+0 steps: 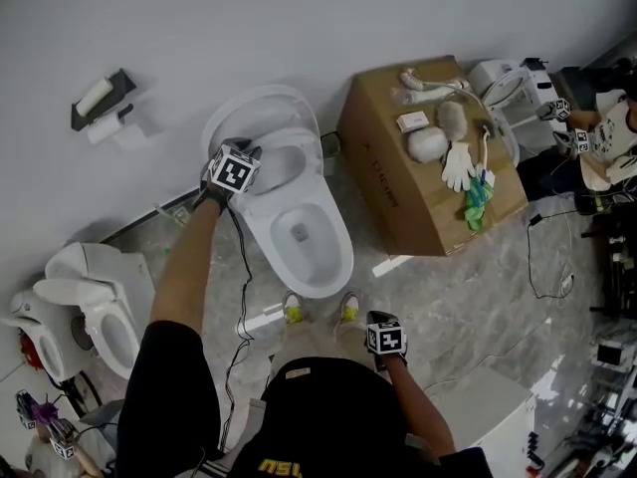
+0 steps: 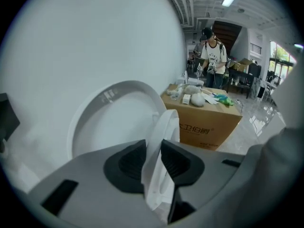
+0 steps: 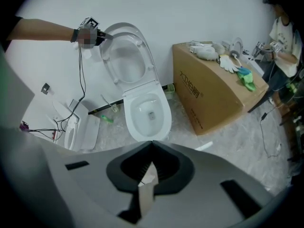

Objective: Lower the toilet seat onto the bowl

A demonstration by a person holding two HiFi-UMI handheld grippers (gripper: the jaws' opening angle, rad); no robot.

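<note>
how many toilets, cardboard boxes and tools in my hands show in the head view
toilets: 3 (middle toilet, left toilet, far toilet)
box: 1
tools: 2 (left tool on the seat, right tool)
total: 6
white shape at far left: too cut off to count
</note>
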